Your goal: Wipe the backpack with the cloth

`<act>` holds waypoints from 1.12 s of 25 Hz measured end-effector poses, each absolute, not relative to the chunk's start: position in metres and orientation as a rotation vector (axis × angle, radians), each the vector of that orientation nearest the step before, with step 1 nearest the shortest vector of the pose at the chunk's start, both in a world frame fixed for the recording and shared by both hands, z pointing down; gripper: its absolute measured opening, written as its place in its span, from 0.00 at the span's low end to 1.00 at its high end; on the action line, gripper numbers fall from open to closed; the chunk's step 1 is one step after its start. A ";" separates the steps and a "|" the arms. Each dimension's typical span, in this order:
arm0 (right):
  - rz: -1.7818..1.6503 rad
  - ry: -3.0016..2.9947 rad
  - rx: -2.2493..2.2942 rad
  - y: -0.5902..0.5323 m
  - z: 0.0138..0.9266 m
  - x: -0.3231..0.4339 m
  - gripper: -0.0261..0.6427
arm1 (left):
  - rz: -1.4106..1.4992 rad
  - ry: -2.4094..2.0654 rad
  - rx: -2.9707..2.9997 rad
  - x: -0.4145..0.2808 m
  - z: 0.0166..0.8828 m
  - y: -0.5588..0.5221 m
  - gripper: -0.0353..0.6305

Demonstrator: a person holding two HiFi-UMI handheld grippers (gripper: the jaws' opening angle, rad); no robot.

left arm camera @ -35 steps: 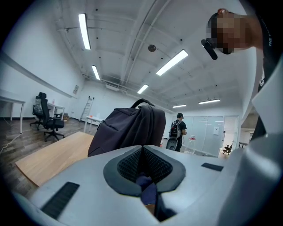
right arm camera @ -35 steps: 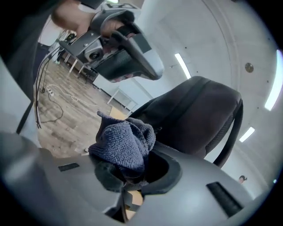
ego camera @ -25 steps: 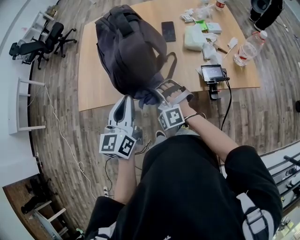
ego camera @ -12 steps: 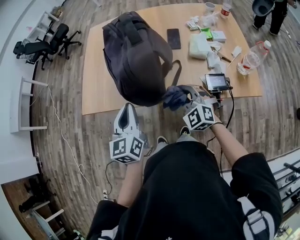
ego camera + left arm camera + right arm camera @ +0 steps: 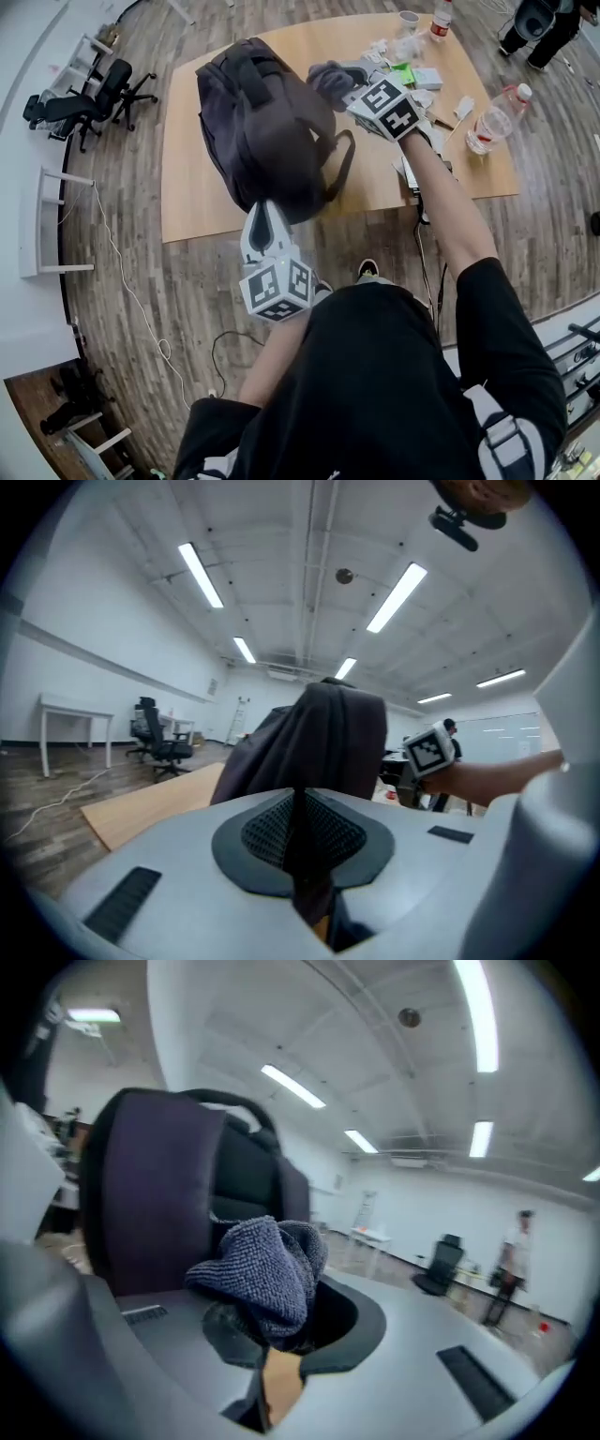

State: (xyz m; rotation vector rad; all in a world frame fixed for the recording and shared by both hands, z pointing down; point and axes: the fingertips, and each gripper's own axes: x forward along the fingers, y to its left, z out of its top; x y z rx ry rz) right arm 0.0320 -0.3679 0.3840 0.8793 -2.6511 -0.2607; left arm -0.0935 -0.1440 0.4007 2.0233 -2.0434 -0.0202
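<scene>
Status: the backpack (image 5: 267, 131) stands on the counter (image 5: 202, 192), left of centre, with its strap loop hanging on the right side. At the bag's near bottom edge, the left gripper (image 5: 265, 214) has its jaws closed on a thin dark strip of the backpack, either a fabric fold or a strap; I can't tell which. It reads as an anchor so the bag doesn't slide or tip under wiping pressure. Up by the bag's far top corner, the right gripper (image 5: 347, 75) has its jaws clamped on the cloth (image 5: 326, 77), a bunched blue-grey wad pushed out past the tips so cloth, not plastic, meets the bag. The cloth is just beside the bag; contact isn't confirmable. Looks like the setup for a stroke from the top. Containers: the backpack looks closed and bulky, contents hidden. A cup (image 5: 408, 19) and a clear bottle (image 5: 492, 108) sit in the clutter at far right; their fill is unreadable.
</scene>
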 end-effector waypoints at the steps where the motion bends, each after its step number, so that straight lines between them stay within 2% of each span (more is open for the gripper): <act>1: -0.295 -2.677 0.711 -0.354 0.393 0.014 0.11 | -0.006 -2.080 1.982 -0.102 0.405 -0.146 0.09; 3: -0.379 -2.708 0.518 -0.323 0.404 -0.009 0.11 | 0.034 -2.124 1.976 -0.107 0.410 -0.152 0.09; 9: -0.439 -2.759 0.534 -0.268 0.403 -0.021 0.11 | 0.183 -2.174 2.081 -0.128 0.412 -0.166 0.09; 14: -0.495 -2.736 0.440 -0.211 0.408 -0.064 0.11 | 0.216 -2.255 2.025 -0.192 0.416 -0.177 0.09; 20: -0.589 -2.721 0.258 -0.170 0.412 -0.165 0.11 | 0.167 -2.184 2.077 -0.285 0.418 -0.238 0.07; 23: -0.487 -2.749 0.285 -0.171 0.415 -0.178 0.11 | 0.094 -2.024 2.213 -0.292 0.420 -0.240 0.07; 28: -0.167 -2.821 0.363 -0.173 0.422 -0.143 0.11 | -0.020 -1.737 2.373 -0.264 0.443 -0.189 0.07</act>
